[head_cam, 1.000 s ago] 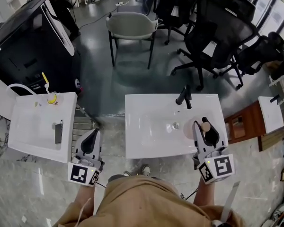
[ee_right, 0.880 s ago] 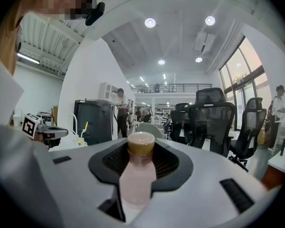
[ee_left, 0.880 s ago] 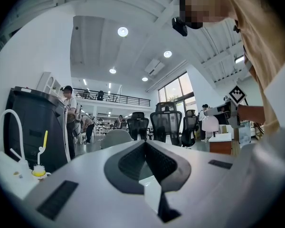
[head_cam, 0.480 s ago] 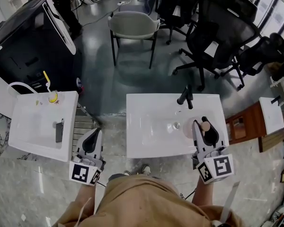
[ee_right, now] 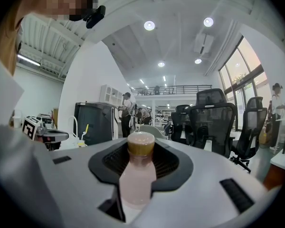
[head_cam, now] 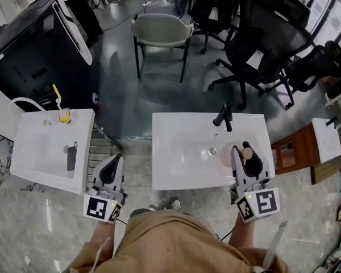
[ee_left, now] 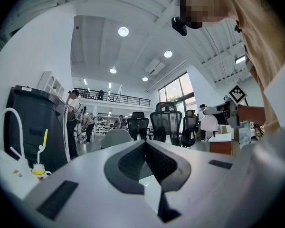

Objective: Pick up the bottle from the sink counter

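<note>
A pale pink bottle point(ee_right: 138, 175) with a brown cap is clamped between the dark pads of my right gripper point(ee_right: 140, 151), its cap pointing away from the camera. In the head view the bottle point(head_cam: 227, 155) and my right gripper point(head_cam: 245, 159) are over the right part of the white sink counter point(head_cam: 176, 169), near the basin. My left gripper point(head_cam: 109, 172) hangs left of the counter over the floor. Its jaws meet with nothing between them, as the left gripper view shows for the left gripper point(ee_left: 145, 146).
A black faucet point(head_cam: 223, 116) stands at the counter's back edge. A second white sink point(head_cam: 40, 155) at the left carries a yellow item point(head_cam: 63, 117) and a dark flat object point(head_cam: 71, 157). Office chairs point(head_cam: 261, 44) and a grey chair point(head_cam: 159, 33) stand beyond.
</note>
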The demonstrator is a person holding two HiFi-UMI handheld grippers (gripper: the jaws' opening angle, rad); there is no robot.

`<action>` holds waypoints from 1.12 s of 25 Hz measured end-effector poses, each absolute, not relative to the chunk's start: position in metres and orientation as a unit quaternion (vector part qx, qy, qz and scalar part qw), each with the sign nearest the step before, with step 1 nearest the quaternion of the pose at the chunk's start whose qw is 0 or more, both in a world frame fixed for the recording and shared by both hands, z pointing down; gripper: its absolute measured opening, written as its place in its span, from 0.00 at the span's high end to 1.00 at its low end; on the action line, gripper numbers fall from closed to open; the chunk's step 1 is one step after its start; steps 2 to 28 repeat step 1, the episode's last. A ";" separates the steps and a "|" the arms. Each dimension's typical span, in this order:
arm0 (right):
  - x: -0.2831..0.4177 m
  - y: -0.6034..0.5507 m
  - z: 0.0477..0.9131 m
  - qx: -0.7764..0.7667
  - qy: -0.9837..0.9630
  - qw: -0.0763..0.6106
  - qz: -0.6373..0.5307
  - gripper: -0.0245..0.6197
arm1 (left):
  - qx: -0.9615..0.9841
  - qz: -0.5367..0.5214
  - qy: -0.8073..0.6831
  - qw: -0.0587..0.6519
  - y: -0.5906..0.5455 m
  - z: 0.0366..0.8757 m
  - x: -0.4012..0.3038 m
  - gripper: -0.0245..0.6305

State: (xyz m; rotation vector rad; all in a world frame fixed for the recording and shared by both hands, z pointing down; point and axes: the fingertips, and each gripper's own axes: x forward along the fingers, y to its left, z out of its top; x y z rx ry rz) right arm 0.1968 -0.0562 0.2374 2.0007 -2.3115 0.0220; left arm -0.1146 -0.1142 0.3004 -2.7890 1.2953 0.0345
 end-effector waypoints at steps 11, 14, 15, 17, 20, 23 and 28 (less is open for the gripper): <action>0.197 -0.055 0.239 0.654 -0.755 0.042 0.007 0.76 | -0.907 0.011 0.420 0.034 -0.114 0.301 -0.115 0.96; 0.197 -0.055 0.239 0.654 -0.755 0.042 0.007 0.76 | -0.907 0.011 0.420 0.034 -0.114 0.301 -0.115 0.96; 0.197 -0.055 0.239 0.654 -0.755 0.042 0.007 0.76 | -0.907 0.011 0.420 0.034 -0.114 0.301 -0.115 0.96; 0.197 -0.055 0.239 0.654 -0.755 0.042 0.007 0.76 | -0.907 0.011 0.420 0.034 -0.114 0.301 -0.115 0.96; 0.197 -0.055 0.239 0.654 -0.755 0.042 0.007 0.76 | -0.907 0.011 0.420 0.034 -0.114 0.301 -0.115 0.96; 0.197 -0.055 0.239 0.654 -0.755 0.042 0.007 0.76 | -0.907 0.011 0.420 0.034 -0.114 0.301 -0.115 0.96; 0.197 -0.055 0.239 0.654 -0.755 0.042 0.007 0.76 | -0.907 0.011 0.420 0.034 -0.114 0.301 -0.115 0.96</action>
